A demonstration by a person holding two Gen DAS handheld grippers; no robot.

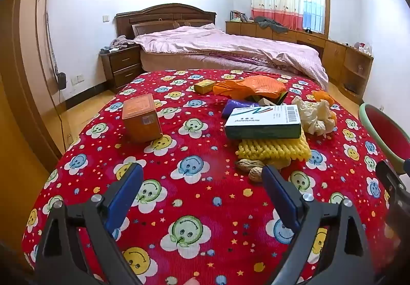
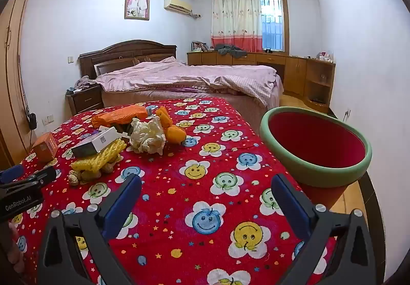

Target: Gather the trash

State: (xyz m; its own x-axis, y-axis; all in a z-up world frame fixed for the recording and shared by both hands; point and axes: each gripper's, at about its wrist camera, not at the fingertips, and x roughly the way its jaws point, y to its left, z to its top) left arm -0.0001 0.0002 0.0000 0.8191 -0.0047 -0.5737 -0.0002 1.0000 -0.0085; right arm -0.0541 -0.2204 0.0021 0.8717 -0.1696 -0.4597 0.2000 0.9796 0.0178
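Hovering with jaws apart and empty, both grippers (image 1: 202, 177) (image 2: 206, 189) face bare red smiley-flower cloth (image 2: 205, 156); the green-rimmed red round bin (image 2: 315, 146) overhangs its right edge.

"Meteospasmyl" on white-green box (image 1: 262, 122), "GenRobot.AI" on left tool (image 2: 19, 201)

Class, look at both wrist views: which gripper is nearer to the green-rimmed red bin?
Right. The right gripper hovers open over the red cloth with the bin just beside its right finger. The left gripper sits farther left, near the peanuts, the bin at its view's far right edge.
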